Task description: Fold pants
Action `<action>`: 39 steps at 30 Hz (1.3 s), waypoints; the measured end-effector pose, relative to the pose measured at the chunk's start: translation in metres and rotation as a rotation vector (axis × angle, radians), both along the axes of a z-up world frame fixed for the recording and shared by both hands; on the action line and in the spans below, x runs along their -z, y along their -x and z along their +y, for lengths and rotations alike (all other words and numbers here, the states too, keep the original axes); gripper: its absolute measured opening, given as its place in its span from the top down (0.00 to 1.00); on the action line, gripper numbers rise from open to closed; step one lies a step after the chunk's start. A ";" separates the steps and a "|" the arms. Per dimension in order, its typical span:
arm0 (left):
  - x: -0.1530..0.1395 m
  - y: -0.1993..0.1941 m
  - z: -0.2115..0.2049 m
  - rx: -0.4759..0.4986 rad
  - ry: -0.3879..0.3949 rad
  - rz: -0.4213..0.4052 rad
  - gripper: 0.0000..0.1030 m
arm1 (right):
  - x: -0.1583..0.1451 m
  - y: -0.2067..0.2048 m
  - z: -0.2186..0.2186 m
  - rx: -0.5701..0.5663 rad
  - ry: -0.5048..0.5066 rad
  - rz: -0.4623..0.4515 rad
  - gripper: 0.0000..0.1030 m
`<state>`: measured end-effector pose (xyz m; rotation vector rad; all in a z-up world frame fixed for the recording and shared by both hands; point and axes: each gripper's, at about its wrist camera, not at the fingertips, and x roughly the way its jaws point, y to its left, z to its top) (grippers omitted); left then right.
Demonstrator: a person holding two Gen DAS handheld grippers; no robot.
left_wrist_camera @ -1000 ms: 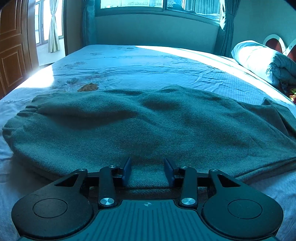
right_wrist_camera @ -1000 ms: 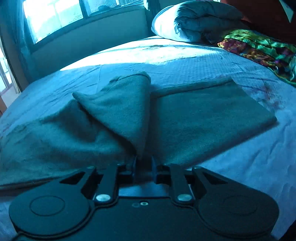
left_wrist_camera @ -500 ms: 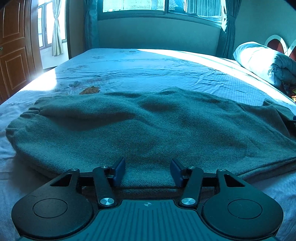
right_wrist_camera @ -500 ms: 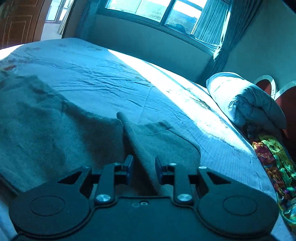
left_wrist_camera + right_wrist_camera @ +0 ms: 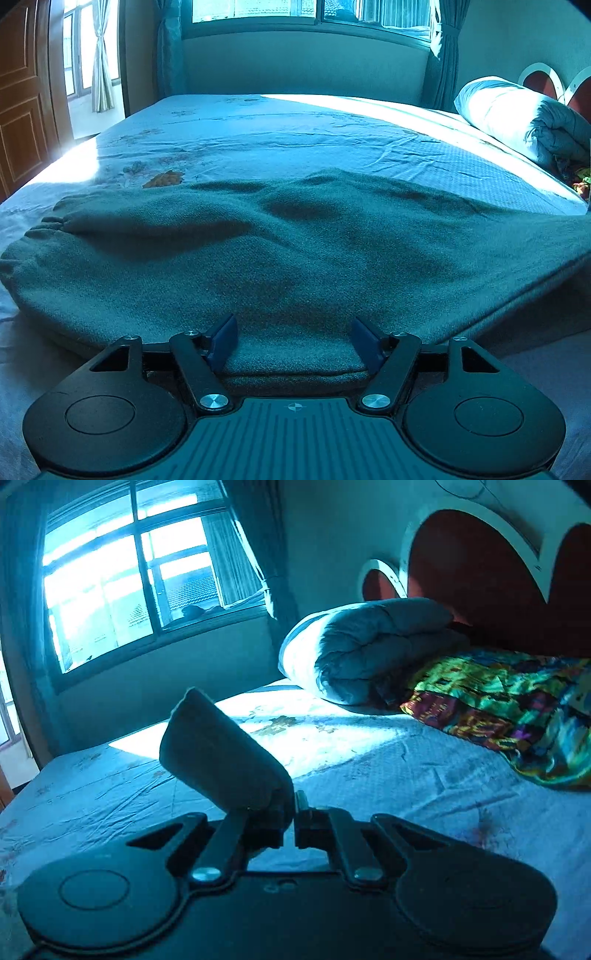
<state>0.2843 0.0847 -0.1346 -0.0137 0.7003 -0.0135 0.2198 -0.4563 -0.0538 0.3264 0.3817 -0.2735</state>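
Since the earlier frames the left gripper (image 5: pixel 294 345) has spread its fingers wider over the near edge of the pants (image 5: pixel 295 258), and the right gripper (image 5: pixel 294 818) has risen from the cloth lying on the bed to a raised pose that faces the headboard (image 5: pixel 491 579), carrying a fold of pants fabric (image 5: pixel 218 753) with it.

Left wrist view: one pair of grey-green pants of fuzzy, fleece-like cloth lies spread across the bed sheet (image 5: pixel 295 147), with a gathered cuff at the left end. The near hem sits between the two blue-padded fingers (image 5: pixel 223 339), which stand well apart and do not press it. The right part of the cloth slopes upward off the sheet toward the frame edge.

Right wrist view: the two black fingers are pressed nearly together, pinching a thick rounded flap of the same pants, which stands up and leans to the left above the sheet.

Count of other items: one rolled quilt (image 5: pixel 365 650), puffy and stitched in panels, lying against the headboard; one multicoloured patterned cloth (image 5: pixel 509 709), crumpled, just beside the quilt; one window (image 5: pixel 125 587) with several panes and a curtain (image 5: pixel 236 554) at its right; one wooden panelled door (image 5: pixel 22 107) at the far left. The sheet is pale, lightly wrinkled, with a faint printed leaf motif (image 5: pixel 164 179).
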 end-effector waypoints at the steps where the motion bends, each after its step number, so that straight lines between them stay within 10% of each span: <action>1: 0.000 0.000 -0.002 0.000 -0.003 0.002 0.33 | 0.019 0.002 -0.008 0.014 -0.048 0.051 1.00; 11: -0.004 0.004 -0.029 0.038 0.020 0.011 0.33 | 0.085 0.003 -0.041 0.070 -0.381 0.106 0.89; 21: -0.005 0.004 -0.043 0.083 0.037 0.036 0.33 | 0.017 0.014 -0.041 -0.031 -0.323 -0.033 1.00; 27: -0.004 0.005 -0.042 0.089 0.036 0.039 0.33 | 0.089 0.017 -0.062 0.039 -0.421 0.144 1.00; 32: -0.006 0.005 -0.037 0.100 0.052 0.048 0.33 | 0.087 0.029 -0.059 0.052 -0.432 0.114 0.90; 39: -0.011 0.012 -0.036 0.054 0.061 0.003 0.33 | 0.072 0.025 0.030 -0.266 -0.454 0.145 0.87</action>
